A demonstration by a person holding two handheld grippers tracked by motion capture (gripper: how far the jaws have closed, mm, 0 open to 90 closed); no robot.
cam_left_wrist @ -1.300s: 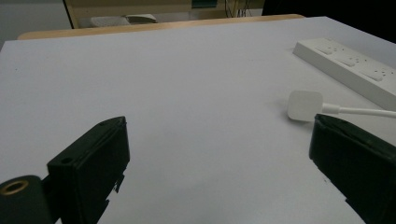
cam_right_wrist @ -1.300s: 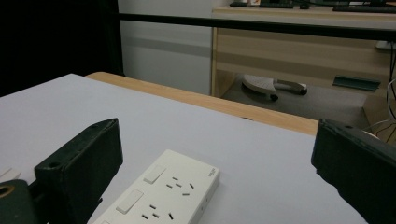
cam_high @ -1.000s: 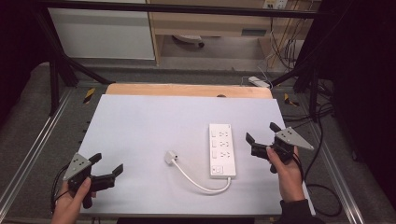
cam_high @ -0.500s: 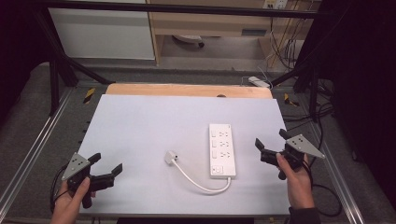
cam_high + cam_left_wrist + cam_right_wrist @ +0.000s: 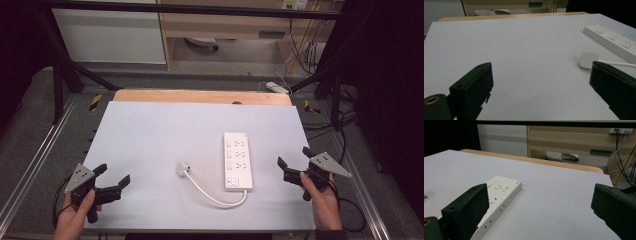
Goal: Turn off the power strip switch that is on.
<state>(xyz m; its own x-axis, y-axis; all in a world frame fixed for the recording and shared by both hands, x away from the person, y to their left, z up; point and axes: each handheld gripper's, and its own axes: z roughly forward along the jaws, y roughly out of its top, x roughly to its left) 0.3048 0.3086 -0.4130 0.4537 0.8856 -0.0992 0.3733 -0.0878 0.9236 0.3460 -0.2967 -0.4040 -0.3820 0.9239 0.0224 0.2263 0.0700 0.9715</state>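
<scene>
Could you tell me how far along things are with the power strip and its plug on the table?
Nothing looks done yet: the white power strip lies flat on the table, its cord looping to the plug, which lies loose on the surface. Nothing is in hand: the left gripper and right gripper are both open and empty, near the table's front corners. Any handling of strip or plug is still left.
</scene>
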